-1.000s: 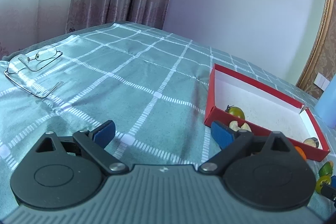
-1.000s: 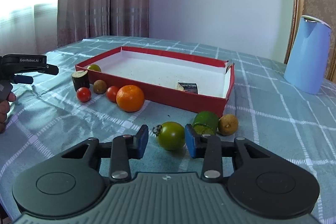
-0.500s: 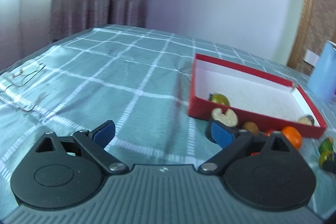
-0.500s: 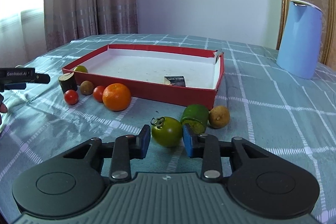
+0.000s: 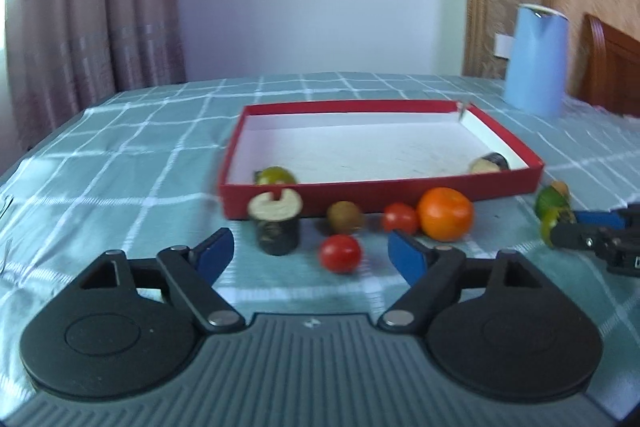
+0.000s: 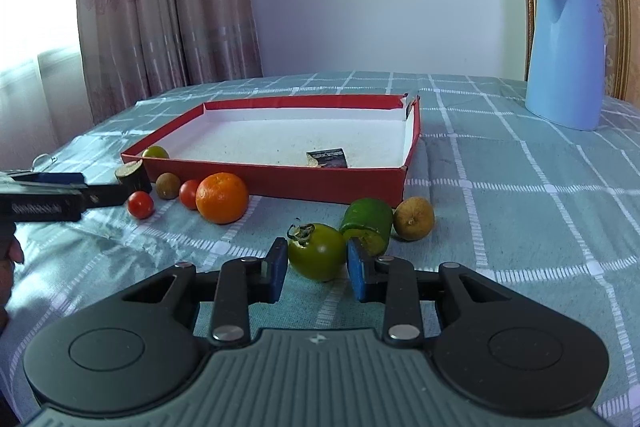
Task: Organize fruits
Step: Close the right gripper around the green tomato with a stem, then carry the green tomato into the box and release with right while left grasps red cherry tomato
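Note:
A red box (image 5: 380, 195) with a white floor lies on the checked cloth. A green tomato (image 5: 276, 175) and a dark cut piece (image 5: 488, 163) lie inside it. In front of it lie a dark cut stub (image 5: 276, 223), a brown fruit (image 5: 344, 217), two red tomatoes (image 5: 340, 253) (image 5: 400, 218) and an orange (image 5: 446, 213). My left gripper (image 5: 310, 251) is closing, and the nearer red tomato sits just ahead between its fingers, untouched. My right gripper (image 6: 318, 267) is shut on a green tomato (image 6: 318, 251) that rests on the cloth.
A green cut piece (image 6: 366, 221) and a brown fruit (image 6: 414, 219) lie just behind the right gripper. A blue kettle (image 6: 566, 55) stands at the back right. The left gripper (image 6: 80, 191) reaches in from the left, with a hand behind it.
The left view has swung right, from the glasses to the fruits before the box, and its jaws have narrowed. The right jaws have closed in on the green tomato.

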